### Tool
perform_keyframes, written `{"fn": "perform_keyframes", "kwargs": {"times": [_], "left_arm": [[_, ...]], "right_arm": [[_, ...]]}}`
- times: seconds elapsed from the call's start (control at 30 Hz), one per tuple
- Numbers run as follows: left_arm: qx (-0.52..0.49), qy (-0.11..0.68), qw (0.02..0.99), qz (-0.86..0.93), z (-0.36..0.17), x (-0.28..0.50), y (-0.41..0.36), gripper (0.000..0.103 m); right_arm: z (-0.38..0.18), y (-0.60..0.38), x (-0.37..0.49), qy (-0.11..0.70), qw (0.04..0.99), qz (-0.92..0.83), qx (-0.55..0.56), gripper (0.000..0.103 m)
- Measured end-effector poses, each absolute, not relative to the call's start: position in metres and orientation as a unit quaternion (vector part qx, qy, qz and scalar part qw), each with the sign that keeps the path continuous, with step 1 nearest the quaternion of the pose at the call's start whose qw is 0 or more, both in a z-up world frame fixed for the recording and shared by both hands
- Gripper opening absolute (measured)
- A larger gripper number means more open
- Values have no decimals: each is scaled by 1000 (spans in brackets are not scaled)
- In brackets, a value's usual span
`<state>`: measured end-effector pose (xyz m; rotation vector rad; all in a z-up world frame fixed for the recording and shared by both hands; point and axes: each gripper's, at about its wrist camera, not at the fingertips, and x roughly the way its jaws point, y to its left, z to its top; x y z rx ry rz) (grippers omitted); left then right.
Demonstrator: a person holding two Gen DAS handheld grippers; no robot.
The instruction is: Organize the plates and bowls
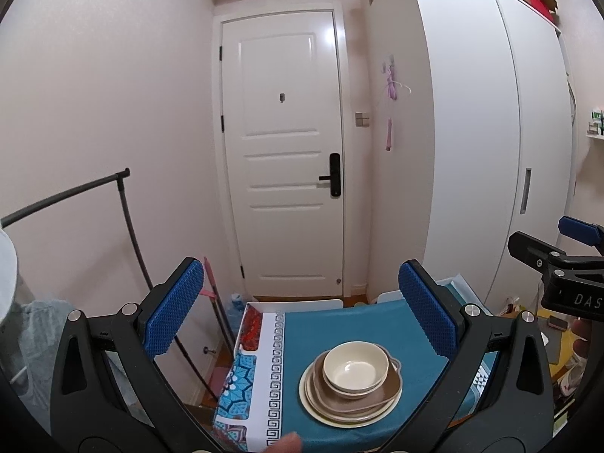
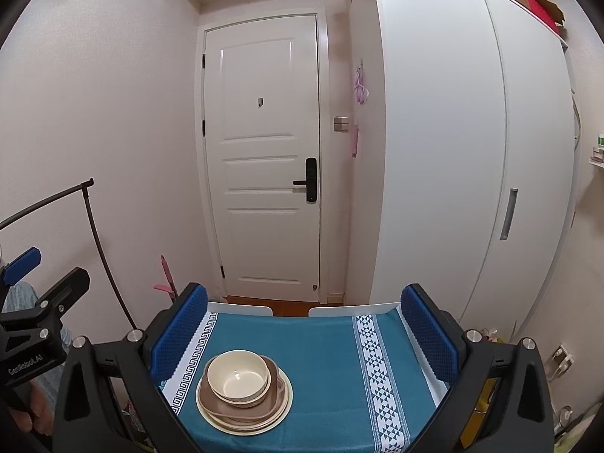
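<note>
A cream bowl (image 1: 355,368) sits nested in another bowl on a brown plate (image 1: 381,392), which lies on a cream plate (image 1: 313,402). The stack stands on a table with a teal cloth (image 1: 339,324). It also shows in the right wrist view: bowl (image 2: 238,375), brown plate (image 2: 226,406), cream plate (image 2: 281,413), cloth (image 2: 321,347). My left gripper (image 1: 298,313) is open and empty, held above and short of the stack. My right gripper (image 2: 302,334) is open and empty, to the right of the stack and above the cloth.
A white door (image 1: 283,158) faces me beyond the table. A tall white wardrobe (image 2: 453,151) stands on the right. A black clothes rail (image 1: 124,204) stands on the left. Two white chair backs (image 2: 355,308) sit at the table's far edge.
</note>
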<state>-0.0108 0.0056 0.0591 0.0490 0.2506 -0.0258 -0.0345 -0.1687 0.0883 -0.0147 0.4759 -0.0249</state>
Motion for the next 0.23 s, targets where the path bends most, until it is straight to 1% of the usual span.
{"fn": "perform_keyframes", "kwargs": {"times": [0.23], "left_arm": [[28,119,992,-17,57,-3,6,103]], "right_arm": [[86,-167,-31,238,971,-13,-7,102]]}}
